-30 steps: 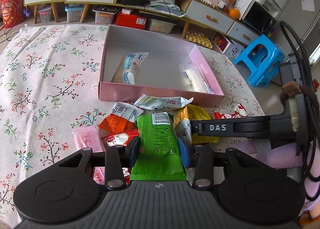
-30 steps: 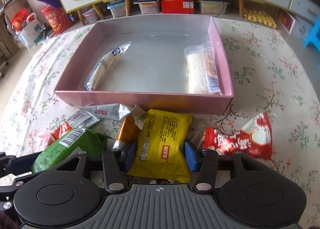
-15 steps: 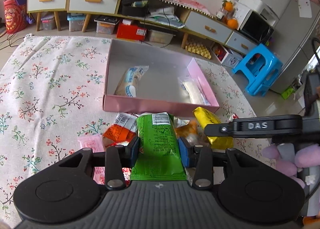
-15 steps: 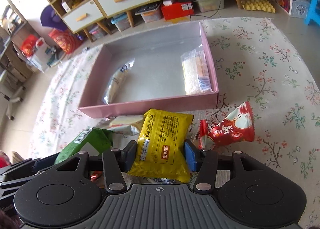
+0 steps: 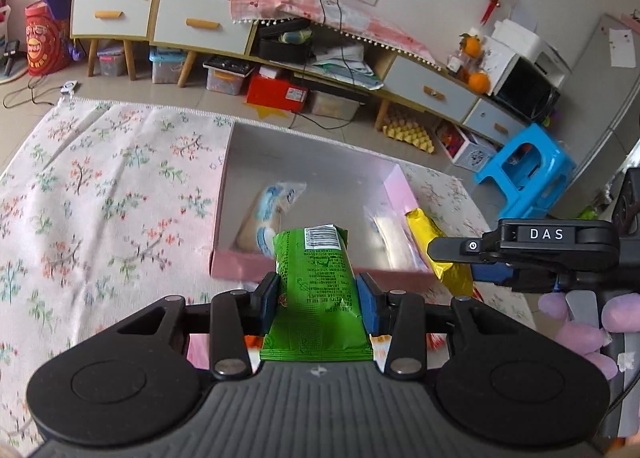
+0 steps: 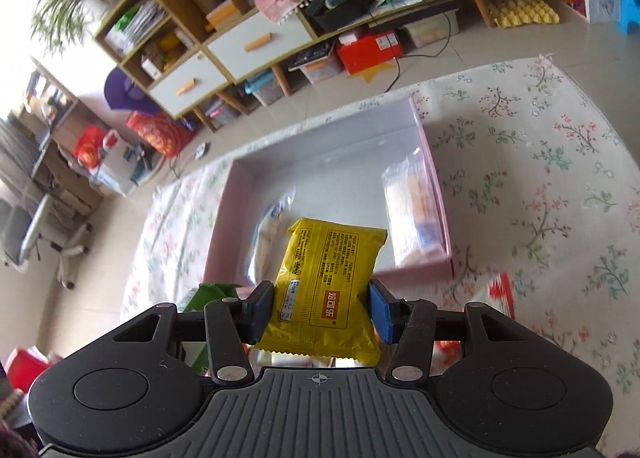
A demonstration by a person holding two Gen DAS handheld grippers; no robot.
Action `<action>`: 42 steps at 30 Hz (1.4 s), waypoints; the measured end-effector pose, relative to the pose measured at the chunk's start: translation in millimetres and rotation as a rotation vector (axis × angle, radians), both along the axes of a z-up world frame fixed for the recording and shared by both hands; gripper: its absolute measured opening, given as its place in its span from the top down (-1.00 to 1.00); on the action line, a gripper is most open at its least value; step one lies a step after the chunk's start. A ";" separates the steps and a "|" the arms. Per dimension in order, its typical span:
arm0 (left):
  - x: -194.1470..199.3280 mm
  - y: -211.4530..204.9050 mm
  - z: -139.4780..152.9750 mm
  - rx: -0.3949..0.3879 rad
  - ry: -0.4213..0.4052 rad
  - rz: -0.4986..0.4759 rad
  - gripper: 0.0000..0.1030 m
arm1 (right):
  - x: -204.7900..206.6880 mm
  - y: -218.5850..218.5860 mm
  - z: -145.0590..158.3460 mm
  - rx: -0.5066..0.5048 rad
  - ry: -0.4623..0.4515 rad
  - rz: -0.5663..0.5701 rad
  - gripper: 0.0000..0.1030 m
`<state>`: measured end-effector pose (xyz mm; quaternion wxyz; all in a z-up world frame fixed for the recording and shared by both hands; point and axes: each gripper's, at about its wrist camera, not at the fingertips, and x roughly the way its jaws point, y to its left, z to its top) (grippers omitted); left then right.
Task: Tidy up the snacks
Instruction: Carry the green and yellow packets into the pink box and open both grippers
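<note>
**Operator:** Across the floral cloth [image 5: 100,194] covering the bench, my biggest thing is the pink box [image 5: 320,272], open-topped with a grey floor, lying toward the far edge. From the right wrist I see its near wall [image 6: 420,272] just past my fingers.

**Spotter:** What's in it?

**Operator:** Two packets. A pale blue-and-white one [image 5: 266,218] lies on the left part of its floor, a clear bag [image 6: 414,210] lies along its right wall.

**Spotter:** And your hands?

**Operator:** My left gripper [image 5: 318,300] is clenched on the green snack pack [image 5: 316,290], both pads pressed to its sides. The pack hangs off the cloth, barcode end pointing forward, its top overlapping the box's near wall in my view. My right gripper [image 6: 320,310] is grasping the yellow snack pack [image 6: 326,290] the same way, printed back facing me, held in the air in front of the box's near wall.

**Spotter:** Can either camera see the other hand?

**Operator:** Yes. The left wrist shows the right gripper at its right edge with the yellow pack [image 5: 436,254] hanging from it, by the box's near right corner. A red-and-white packet [image 6: 502,294] lies blurred on the cloth to the right of the box's near right corner.
</note>
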<state>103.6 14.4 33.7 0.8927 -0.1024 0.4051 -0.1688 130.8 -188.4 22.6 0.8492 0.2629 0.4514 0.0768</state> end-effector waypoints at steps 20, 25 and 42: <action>56.3 -34.2 -46.9 0.058 -0.101 -0.043 0.26 | 56.3 -3.0 -54.7 0.059 -0.014 -0.076 0.03; 57.6 -30.8 -50.9 0.056 -0.087 -0.054 0.26 | 57.3 2.3 -58.1 0.029 -0.003 -0.073 0.03; 60.4 -34.4 -46.4 0.075 -0.079 -0.048 -0.31 | 53.7 -5.7 -45.8 0.070 -0.018 -0.086 -0.29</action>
